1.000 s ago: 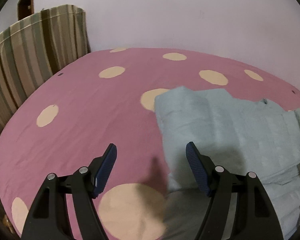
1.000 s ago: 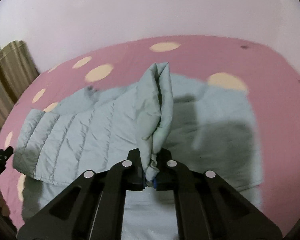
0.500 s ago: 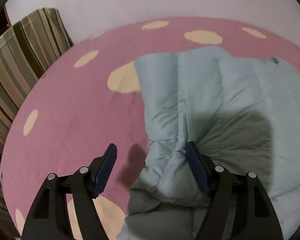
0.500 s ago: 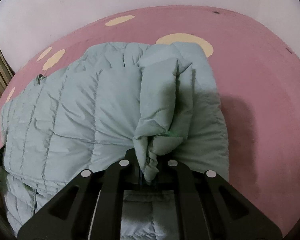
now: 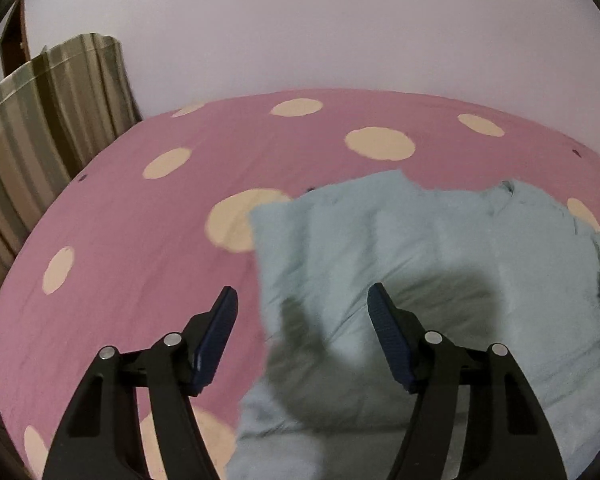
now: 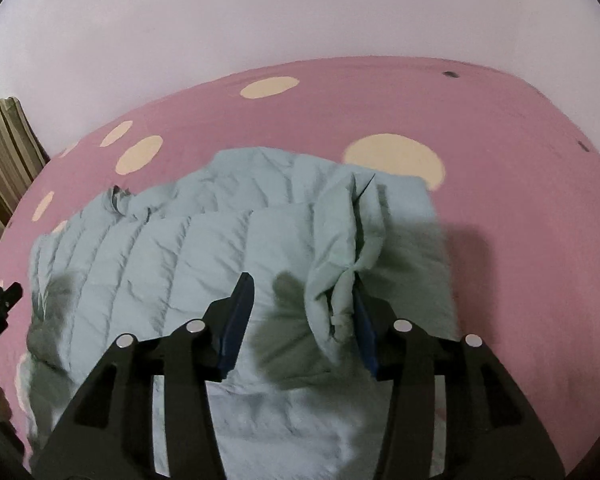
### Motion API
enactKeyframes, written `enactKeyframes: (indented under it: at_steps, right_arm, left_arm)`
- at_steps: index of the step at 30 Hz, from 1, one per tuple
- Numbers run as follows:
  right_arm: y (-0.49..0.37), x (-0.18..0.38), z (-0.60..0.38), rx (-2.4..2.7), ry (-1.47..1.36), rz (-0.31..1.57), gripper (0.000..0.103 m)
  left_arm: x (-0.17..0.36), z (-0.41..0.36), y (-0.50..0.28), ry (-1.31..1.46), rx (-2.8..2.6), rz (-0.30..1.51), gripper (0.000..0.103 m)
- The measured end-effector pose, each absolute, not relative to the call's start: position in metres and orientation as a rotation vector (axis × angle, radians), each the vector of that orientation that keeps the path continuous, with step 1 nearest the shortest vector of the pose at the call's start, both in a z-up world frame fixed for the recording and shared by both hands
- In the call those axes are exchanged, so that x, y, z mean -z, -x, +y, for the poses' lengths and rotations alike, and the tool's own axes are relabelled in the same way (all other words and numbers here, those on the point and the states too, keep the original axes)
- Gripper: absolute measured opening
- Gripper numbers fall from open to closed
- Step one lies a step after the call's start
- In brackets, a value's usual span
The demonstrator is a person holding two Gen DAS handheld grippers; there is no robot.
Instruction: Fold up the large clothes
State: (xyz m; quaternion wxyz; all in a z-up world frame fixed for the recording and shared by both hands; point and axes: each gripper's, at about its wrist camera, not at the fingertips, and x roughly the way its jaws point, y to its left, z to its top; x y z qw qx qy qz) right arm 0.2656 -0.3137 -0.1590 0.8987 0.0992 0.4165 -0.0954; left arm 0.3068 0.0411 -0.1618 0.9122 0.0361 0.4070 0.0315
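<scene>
1. Jacket (image 6: 188, 264) lies part-folded on bed (image 6: 520, 200).
2. Right gripper (image 6: 304, 320) jaws opening; bunched fold leans on one pad, released to settle.
3. Left gripper (image 5: 300, 340) jaws spread, closing, over jacket edge.

Jacket (image 6: 188, 256) matt quilted cloth; bedsheet (image 5: 148, 240) smooth cotton-like cloth.

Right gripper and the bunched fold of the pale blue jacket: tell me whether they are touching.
Touching. In the right wrist view the bunched fold of the puffer jacket lies against one pad of the right gripper, whose jaws are opening; the other pad stands clear.
</scene>
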Motion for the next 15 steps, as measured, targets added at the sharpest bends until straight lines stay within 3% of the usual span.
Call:
enactKeyframes:
  at_steps: [7, 12, 15]
  right_arm:
    - [-0.293, 0.177, -0.308, 0.260, -0.128, 0.932, 0.045]
    - [-0.262, 0.188, -0.324, 0.267, -0.172, 0.965, 0.020]
    - [-0.245, 0.190, -0.329, 0.261, -0.207, 0.978, 0.018]
  left_arm:
    - [0.211, 0.018, -0.347, -0.100, -0.056, 0.940, 0.067]
    - [0.216, 0.020, -0.347, -0.108, -0.040, 0.911, 0.067]
    - [0.223, 0.022, -0.347, -0.108, -0.036, 0.908, 0.067]
